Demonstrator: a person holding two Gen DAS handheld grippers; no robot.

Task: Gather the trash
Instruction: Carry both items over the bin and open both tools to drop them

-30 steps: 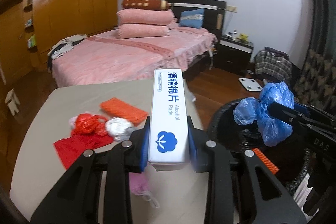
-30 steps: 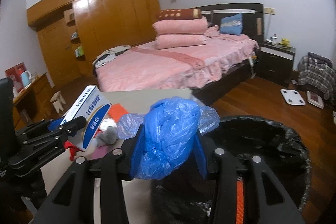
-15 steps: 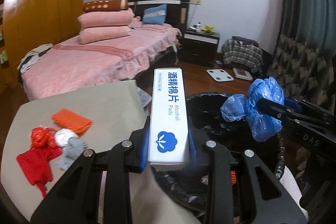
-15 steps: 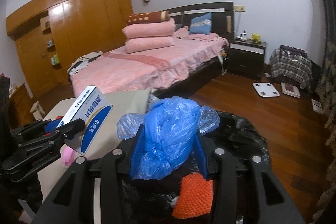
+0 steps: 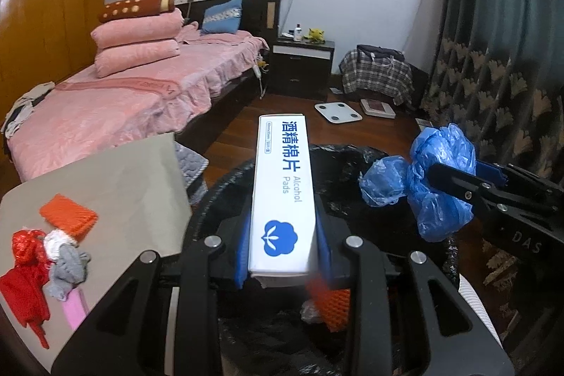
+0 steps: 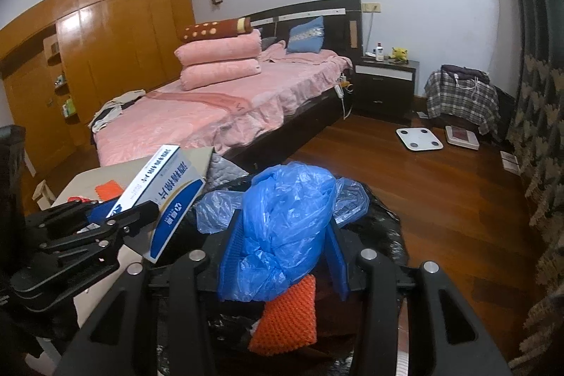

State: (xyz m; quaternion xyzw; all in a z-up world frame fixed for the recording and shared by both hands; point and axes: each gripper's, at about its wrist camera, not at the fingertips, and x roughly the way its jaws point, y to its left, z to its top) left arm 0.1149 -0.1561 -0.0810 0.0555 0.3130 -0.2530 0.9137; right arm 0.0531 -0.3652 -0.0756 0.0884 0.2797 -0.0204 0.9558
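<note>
My left gripper (image 5: 282,249) is shut on a white and blue alcohol pads box (image 5: 282,192) and holds it over the black-lined trash bin (image 5: 352,157). It also shows in the right wrist view (image 6: 165,196). My right gripper (image 6: 285,256) is shut on a crumpled blue plastic bag (image 6: 285,228), also over the bin (image 6: 384,228); the bag shows in the left wrist view (image 5: 433,185). An orange foam net (image 6: 289,319) lies inside the bin. On the grey table (image 5: 123,178) lie an orange foam net (image 5: 68,214), a red bag (image 5: 23,249), grey-white scraps (image 5: 67,263) and a pink item (image 5: 75,305).
A pink bed (image 5: 116,101) stands behind the table. A dark nightstand (image 5: 303,66), a plaid-covered pile (image 5: 377,73) and a white floor scale (image 5: 338,112) sit on the wooden floor beyond the bin. Patterned curtains (image 5: 493,94) hang at the right.
Both grippers have swung right from above the table to above the bin, still holding the box and the blue bag. The table trash now lies to the left.
</note>
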